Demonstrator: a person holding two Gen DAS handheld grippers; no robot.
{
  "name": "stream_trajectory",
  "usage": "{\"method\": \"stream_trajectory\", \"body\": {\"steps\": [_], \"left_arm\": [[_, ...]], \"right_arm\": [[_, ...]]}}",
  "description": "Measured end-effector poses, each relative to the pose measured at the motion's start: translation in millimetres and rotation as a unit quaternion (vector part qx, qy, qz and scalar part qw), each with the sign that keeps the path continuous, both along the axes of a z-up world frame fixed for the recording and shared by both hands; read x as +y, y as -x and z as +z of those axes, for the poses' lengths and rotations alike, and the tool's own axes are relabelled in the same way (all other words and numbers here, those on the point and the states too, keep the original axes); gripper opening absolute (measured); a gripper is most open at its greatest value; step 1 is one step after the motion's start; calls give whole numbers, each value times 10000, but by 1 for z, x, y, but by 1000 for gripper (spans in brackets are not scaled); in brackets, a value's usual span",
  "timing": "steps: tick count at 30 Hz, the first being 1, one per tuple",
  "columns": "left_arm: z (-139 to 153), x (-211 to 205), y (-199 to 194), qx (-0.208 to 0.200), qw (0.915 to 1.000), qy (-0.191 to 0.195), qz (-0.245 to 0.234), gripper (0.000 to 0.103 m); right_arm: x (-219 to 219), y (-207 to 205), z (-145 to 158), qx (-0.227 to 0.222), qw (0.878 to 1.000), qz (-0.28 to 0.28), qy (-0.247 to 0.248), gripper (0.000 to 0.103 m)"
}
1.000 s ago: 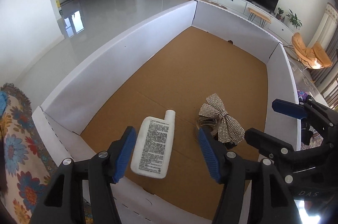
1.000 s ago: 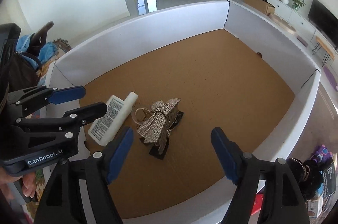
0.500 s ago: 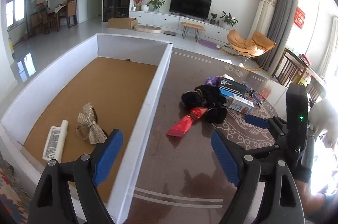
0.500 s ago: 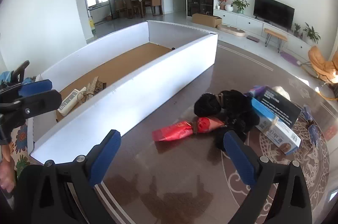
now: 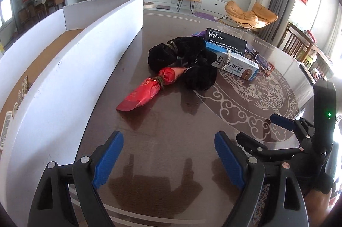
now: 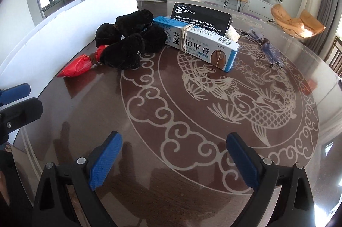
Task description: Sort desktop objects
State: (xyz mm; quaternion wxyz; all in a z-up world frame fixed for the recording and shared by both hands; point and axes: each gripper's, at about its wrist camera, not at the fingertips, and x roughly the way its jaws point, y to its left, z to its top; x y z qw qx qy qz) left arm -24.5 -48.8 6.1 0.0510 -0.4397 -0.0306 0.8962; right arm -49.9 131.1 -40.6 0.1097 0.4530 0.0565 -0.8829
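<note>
My left gripper [image 5: 168, 154] hovers open over the dark glass table, nothing between its blue pads. Ahead lies a red packet [image 5: 147, 92] tied with twine, touching a black fuzzy bundle [image 5: 183, 60]. Behind them a white-and-blue carton [image 5: 237, 65] leans on a black box [image 5: 226, 40]. My right gripper [image 6: 174, 152] is also open and empty, nearer the carton [image 6: 205, 45], the black bundle [image 6: 128, 43] and the red packet [image 6: 79, 65]. The white-walled cardboard box [image 5: 64, 81] on the left holds a sparkly bow [image 5: 23, 88] and a white bottle [image 5: 5, 130].
Blue-tinted glasses [image 6: 269, 49] lie right of the carton. The table [image 6: 235, 109] bears a pale fish and cloud pattern and ends in a round edge at right. The box wall [image 6: 64, 28] runs along the left. A small white soft item [image 6: 232, 33] sits behind the carton.
Both grippers swung out of the white-walled box to the right, over the dark table. Their jaws opened wider. The bottle and the bow stayed in the box.
</note>
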Motion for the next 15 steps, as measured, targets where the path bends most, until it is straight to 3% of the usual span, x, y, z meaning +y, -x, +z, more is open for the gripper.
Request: {"method": "stream_trajectory", "body": {"steps": [5,15], "left_arm": [[-18,6,11,-25,9993,375,49,87],[-31,-1,10,-2,9991,321,268,87]], "right_arm": [[2,4,-4,44,9999,-105,38,99],[0,9,-6,8,9999,-144,-40,103]]}}
